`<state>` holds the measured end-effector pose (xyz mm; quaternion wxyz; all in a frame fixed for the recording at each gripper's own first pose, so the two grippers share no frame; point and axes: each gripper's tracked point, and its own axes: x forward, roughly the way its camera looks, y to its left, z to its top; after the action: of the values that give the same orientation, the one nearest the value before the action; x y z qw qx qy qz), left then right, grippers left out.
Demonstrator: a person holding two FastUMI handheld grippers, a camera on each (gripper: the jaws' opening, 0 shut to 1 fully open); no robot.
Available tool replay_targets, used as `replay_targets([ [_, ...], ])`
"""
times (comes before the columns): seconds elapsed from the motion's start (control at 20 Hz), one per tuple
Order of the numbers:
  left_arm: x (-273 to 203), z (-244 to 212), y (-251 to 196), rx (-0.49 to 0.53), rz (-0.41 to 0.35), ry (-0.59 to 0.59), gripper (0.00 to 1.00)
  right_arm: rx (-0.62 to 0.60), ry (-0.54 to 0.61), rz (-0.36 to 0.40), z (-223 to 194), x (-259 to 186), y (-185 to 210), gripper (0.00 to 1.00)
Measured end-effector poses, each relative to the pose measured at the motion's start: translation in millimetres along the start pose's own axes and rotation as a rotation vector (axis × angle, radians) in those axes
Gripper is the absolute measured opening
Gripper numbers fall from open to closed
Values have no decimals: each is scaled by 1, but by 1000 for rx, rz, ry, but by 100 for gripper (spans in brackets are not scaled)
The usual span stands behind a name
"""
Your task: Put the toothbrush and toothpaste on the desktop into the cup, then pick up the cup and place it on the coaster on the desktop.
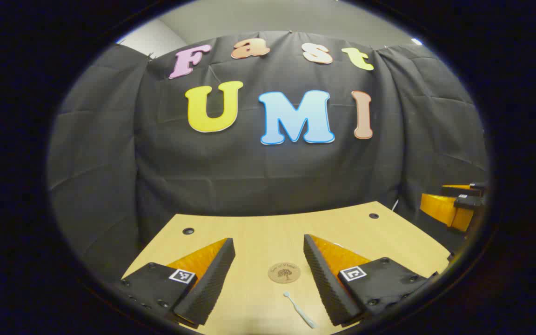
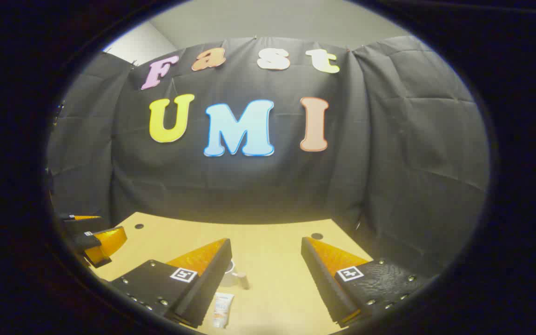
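Note:
In the left gripper view a round cork coaster (image 1: 284,272) lies on the wooden desktop (image 1: 268,228), and a pale toothbrush (image 1: 299,310) lies just in front of it. My left gripper (image 1: 269,247) hangs open above them, holding nothing. In the right gripper view a white toothpaste tube (image 2: 222,310) lies on the desktop near the left finger (image 2: 203,279), and a pale cup (image 2: 231,275) with a handle peeks out behind that finger. My right gripper (image 2: 266,246) is open and empty above the desk.
The desktop has small dark holes (image 1: 188,231) near its back corners and ends at the black cloth wall. The other gripper (image 1: 454,207) shows at the right edge of the left gripper view, and the other gripper (image 2: 93,235) at the left edge of the right gripper view.

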<state>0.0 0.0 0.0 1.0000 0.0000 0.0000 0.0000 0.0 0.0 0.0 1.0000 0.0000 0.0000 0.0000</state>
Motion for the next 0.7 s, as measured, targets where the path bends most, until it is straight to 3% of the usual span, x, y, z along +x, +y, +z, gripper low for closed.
replay_targets([
  [0.4, -1, -4, 4, -30, 40, 26, 97, 15, 76, 105, -14, 9, 26, 93],
  [0.7, -2, -3, 1, -33, 43, 27, 97, 0, 67, 119, -12, 7, 30, 93],
])
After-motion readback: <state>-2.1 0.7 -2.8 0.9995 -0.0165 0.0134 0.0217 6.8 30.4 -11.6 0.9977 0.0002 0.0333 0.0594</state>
